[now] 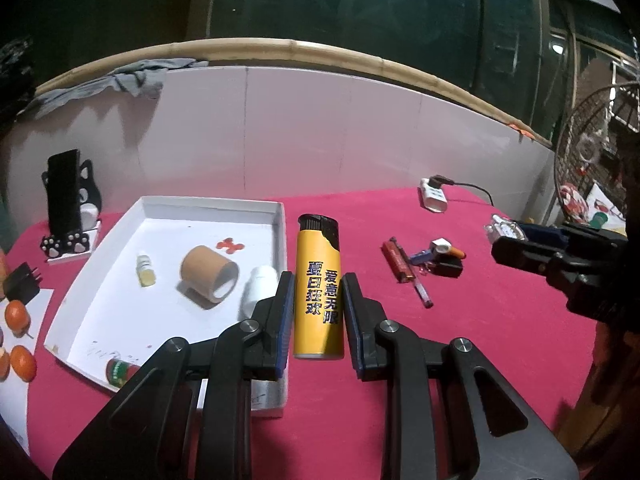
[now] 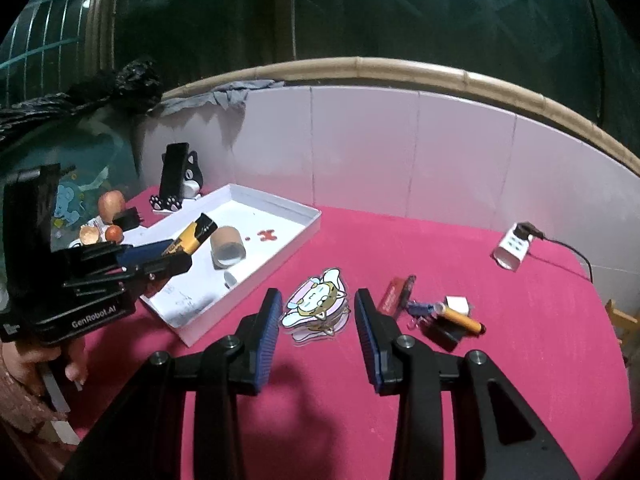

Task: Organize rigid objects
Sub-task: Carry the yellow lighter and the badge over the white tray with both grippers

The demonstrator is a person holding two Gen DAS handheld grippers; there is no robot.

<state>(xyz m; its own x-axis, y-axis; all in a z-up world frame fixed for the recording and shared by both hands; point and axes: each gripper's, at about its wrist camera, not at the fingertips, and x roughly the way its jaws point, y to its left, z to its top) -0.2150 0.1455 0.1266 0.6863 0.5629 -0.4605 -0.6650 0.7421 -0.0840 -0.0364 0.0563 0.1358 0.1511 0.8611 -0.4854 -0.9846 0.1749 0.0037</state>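
Note:
My left gripper (image 1: 318,276) is shut on a yellow lighter (image 1: 319,288) with a black top, held upright between the pads just right of the white tray (image 1: 212,200). The right wrist view shows that gripper (image 2: 176,256) and the lighter (image 2: 194,234) at the tray's (image 2: 280,200) near side. My right gripper (image 2: 318,294) is shut on a flat cartoon cat charm (image 2: 316,308), lifted off the red tablecloth. From the left wrist view, the right gripper (image 1: 508,240) is at the far right with the clear charm (image 1: 500,228) at its tip.
In the tray lie a brown tape roll (image 1: 210,276), a small yellow bottle (image 1: 146,270), a white bottle (image 1: 260,284) and a red can (image 1: 120,370). A pile of pens, a clip and an orange tube (image 2: 464,320) sits right. A white power strip (image 2: 512,252) lies by the wall; a cat stand (image 1: 70,216) stands left.

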